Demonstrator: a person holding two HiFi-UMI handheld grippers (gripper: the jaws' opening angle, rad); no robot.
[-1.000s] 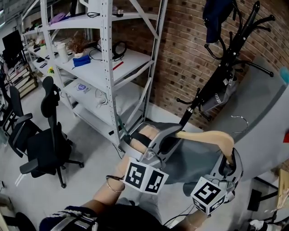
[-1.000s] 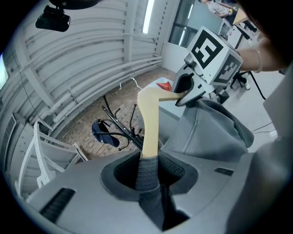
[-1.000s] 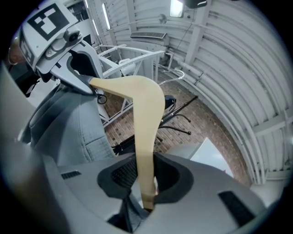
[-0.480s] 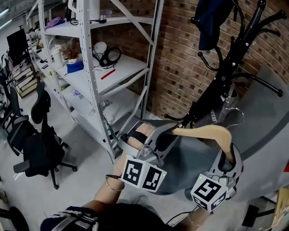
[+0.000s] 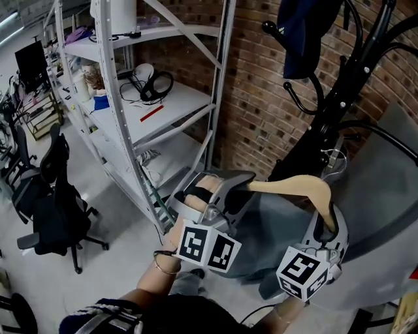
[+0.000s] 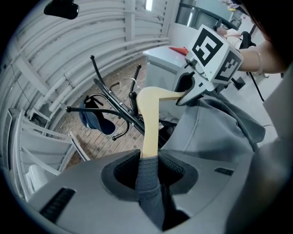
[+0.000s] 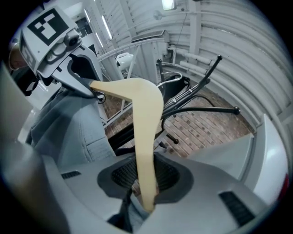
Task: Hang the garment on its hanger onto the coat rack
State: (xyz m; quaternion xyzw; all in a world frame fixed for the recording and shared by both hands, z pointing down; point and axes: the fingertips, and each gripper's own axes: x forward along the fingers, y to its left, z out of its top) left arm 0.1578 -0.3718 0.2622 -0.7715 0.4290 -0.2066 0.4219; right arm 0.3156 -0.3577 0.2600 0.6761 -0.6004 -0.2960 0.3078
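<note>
Rack (image 5: pixel 339 98) top is cut off; the wire hook of the hanger (image 5: pixel 302 186) is lost against the rack, so I cannot tell if it touches. My left gripper (image 5: pixel 235 186) is clamped on one hanger end with fabric pinched in; my right gripper (image 5: pixel 326 225) is clamped on the other end. One grey garment (image 5: pixel 274 228) drapes between the two grippers, beside the rack. One blue cloth (image 5: pixel 300 29) hangs on the rack. The shelf (image 5: pixel 170 107) holds headphones (image 5: pixel 153 81).

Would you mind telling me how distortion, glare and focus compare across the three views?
Head view: sharp, evenly lit, shelving slightly bowed. Left gripper view: heavy fisheye, black corners, hanger crisp. Right gripper view: same fisheye, ceiling light glaring at the top edge.
</note>
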